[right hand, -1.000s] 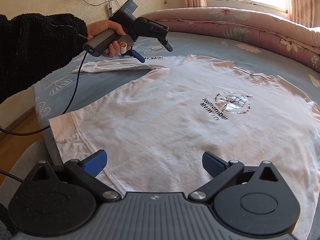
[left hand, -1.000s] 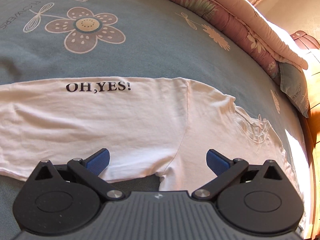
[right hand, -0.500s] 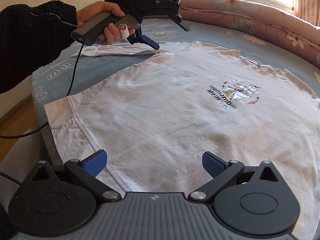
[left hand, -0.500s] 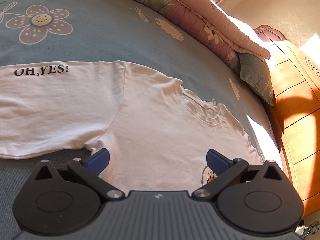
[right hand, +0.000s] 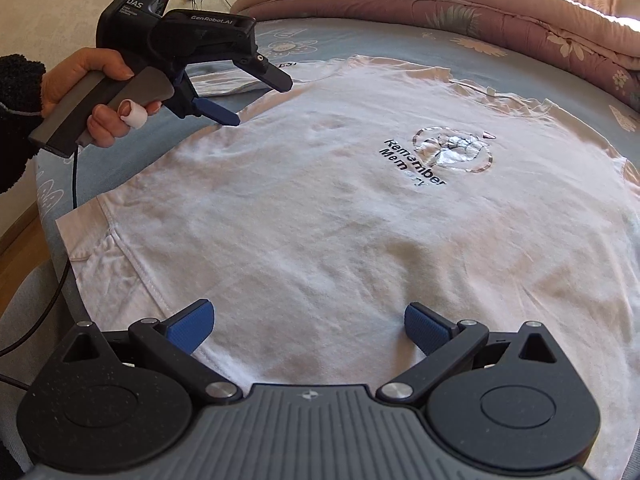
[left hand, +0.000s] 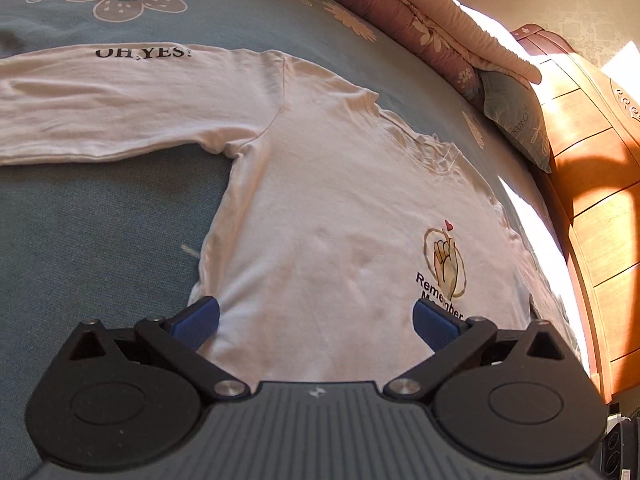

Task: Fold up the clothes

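A white long-sleeved shirt (right hand: 320,216) lay flat on the bed (left hand: 88,216). The left claw (left hand: 316,318) hovered spread over its side; the right claw (right hand: 308,326) hovered spread above its hem.

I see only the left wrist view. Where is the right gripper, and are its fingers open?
Observer: The right gripper is open and empty, over the shirt near the bottom hem.
Operator: Does the hem lie on the bed?
Observer: Mostly; one hem corner reaches the bed edge.
Operator: Is anything trailing from my left gripper?
Observer: Yes, its cable hangs down past the bed edge.
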